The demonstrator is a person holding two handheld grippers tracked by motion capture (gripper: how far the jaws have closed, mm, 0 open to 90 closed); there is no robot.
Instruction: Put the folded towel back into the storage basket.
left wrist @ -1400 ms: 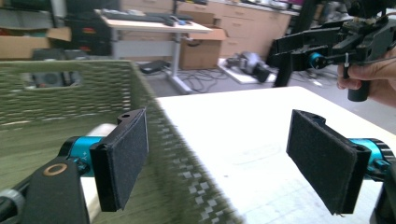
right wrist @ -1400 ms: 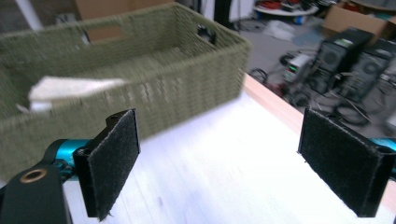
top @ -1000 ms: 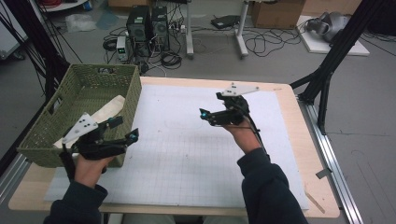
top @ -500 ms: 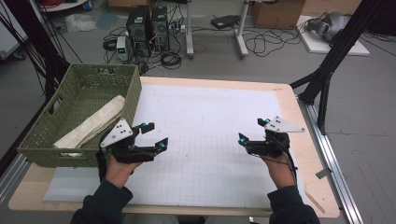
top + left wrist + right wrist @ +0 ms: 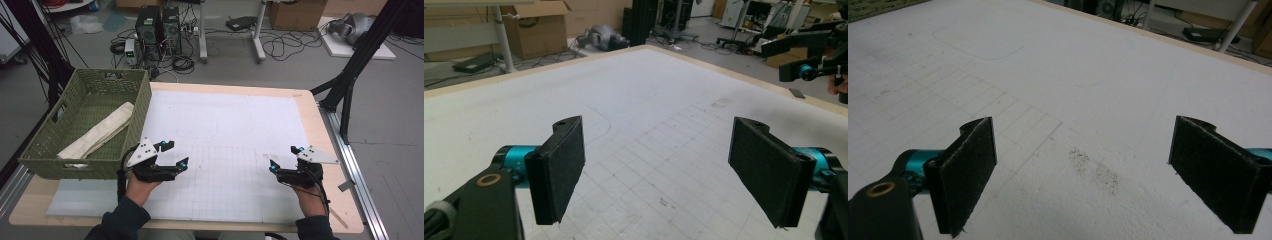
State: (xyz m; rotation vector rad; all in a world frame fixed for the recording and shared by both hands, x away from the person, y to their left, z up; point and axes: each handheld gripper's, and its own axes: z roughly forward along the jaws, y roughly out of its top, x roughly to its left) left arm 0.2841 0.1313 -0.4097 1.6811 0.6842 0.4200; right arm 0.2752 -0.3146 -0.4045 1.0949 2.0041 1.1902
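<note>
Worktop [image 5: 230,120]: white gridded mat, wicker basket [image 5: 45,155] at left holding folded cloth [image 5: 100,132]. Left gripper [image 5: 172,154] and right gripper [image 5: 285,156] hover released, empty. Reach into basket squarely; grasp cloth mid-fold.

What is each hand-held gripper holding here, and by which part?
Nothing. The left hand-held gripper and the right hand-held gripper are both open and empty above the white mat.

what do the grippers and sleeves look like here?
Both the left gripper and the right gripper have black bodies, teal-blue joints at the jaw bases and a pale grey three-cornered plate on top. The jaws carry flat black textured pads. A black cable trails from each. Sleeves are dark.
</note>
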